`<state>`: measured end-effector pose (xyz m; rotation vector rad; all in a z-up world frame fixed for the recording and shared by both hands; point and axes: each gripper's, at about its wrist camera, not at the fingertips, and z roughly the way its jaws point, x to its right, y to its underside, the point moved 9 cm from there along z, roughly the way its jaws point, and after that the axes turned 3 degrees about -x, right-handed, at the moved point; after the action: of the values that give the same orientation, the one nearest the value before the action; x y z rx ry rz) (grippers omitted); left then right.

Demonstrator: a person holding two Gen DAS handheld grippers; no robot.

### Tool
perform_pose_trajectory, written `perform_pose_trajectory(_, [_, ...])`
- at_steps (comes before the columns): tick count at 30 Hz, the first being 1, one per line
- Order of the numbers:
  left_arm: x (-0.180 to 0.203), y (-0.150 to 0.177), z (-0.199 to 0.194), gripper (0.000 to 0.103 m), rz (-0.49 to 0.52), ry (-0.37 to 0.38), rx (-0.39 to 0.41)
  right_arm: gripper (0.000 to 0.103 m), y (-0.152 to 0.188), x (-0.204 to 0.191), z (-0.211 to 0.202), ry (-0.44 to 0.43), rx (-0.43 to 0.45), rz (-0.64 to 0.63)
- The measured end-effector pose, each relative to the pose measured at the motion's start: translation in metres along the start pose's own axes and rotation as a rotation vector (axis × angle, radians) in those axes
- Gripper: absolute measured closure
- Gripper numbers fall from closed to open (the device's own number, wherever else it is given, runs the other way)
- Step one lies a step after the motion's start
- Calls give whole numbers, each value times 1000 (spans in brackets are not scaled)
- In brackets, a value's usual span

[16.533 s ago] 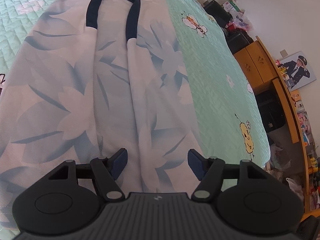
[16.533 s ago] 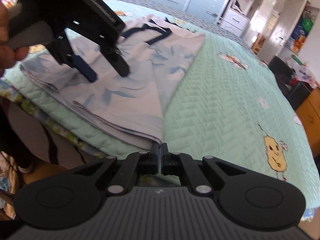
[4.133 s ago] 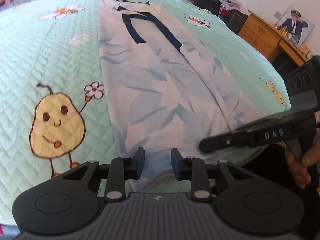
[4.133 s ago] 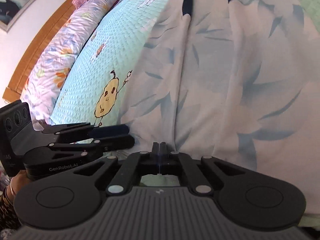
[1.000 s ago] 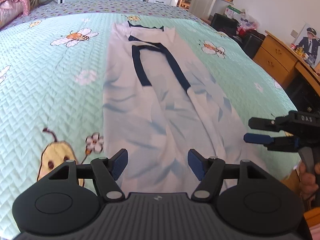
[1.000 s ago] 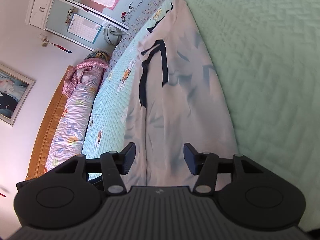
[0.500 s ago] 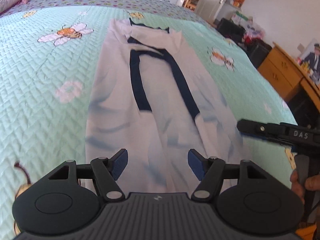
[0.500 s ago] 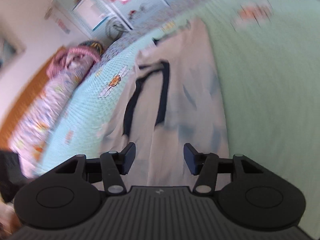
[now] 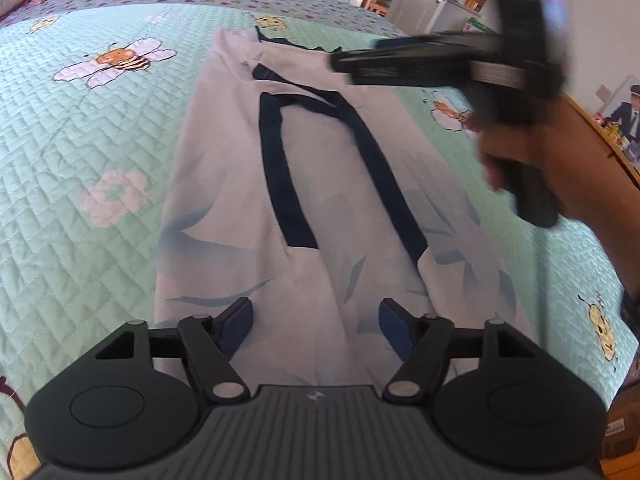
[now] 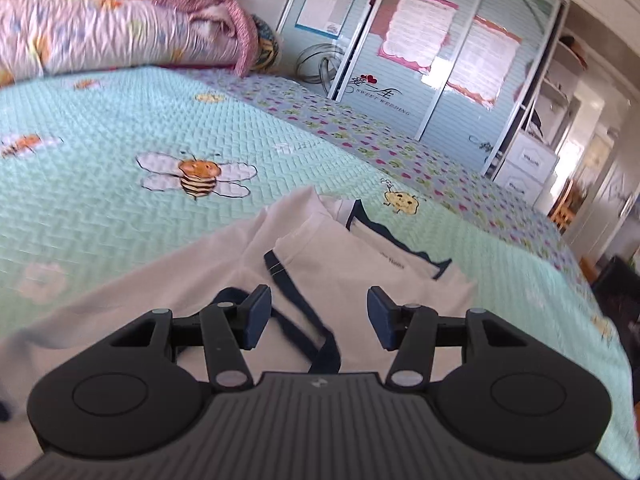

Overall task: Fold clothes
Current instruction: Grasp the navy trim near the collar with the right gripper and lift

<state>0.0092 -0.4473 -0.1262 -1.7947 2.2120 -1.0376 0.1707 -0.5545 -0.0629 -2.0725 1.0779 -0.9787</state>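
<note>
A white shirt with pale blue leaf print and navy trim (image 9: pixel 320 208) lies folded into a long narrow strip on the green quilt. Its two navy-edged sleeves lie folded over the middle. My left gripper (image 9: pixel 316 318) hovers open over the strip's lower half, nothing between its fingers. My right gripper (image 10: pixel 318 318) is open above the sleeves, facing the collar end (image 10: pixel 384 240). In the left wrist view the right gripper (image 9: pixel 360 62) shows blurred over the collar end, held by a hand (image 9: pixel 532 156).
The green quilted bedspread (image 9: pixel 80 140) with bee and pear cartoons surrounds the shirt. A rolled pink quilt (image 10: pixel 100 36) lies at the headboard. Sliding wardrobe doors (image 10: pixel 432 52) stand beyond the bed. A wooden dresser (image 9: pixel 616 148) stands on the right.
My right gripper has swung forward from beside the shirt's lower part to above the sleeves, near the collar. My left gripper has moved forward along the shirt. Both stayed open.
</note>
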Motion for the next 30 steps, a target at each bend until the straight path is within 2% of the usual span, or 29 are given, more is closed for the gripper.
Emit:
perform_pose_trajectory(2, [0,-1,0,30,-5,15,5,48,-4,-1,15,11,-7,-13])
perform_pose_trajectory(6, [-5,-8,-3,30,-31,19,27,48,6,-7,13,-94,-35,142])
perform_pose_trajectory(12, [-1,-13,2,30,59,-116,49,48,40,-7,10,-221,-122,401])
perform_pose_trajectory(16, [8,-12,13,30,148,-184,28,48,59,8,14,-482,-164,862])
perform_pose_trajectory(18, [11,-12,16,30,158,-185,23,48,64,9,19,-557,-179,997])
perform_pose_trajectory(19, [12,-13,16,30,159,-180,23,48,65,9,22,-566,-188,1032])
perform_pose_trajectory(22, [14,-14,14,30,162,-166,25,48,64,3,32,-604,-199,1077])
perform_pose_trajectory(27, [21,-12,14,30,199,-163,20,48,55,-27,46,-683,-236,1064])
perform_pose_trajectory(30, [22,-11,16,31,204,-162,15,48,53,-34,49,-667,-233,1037])
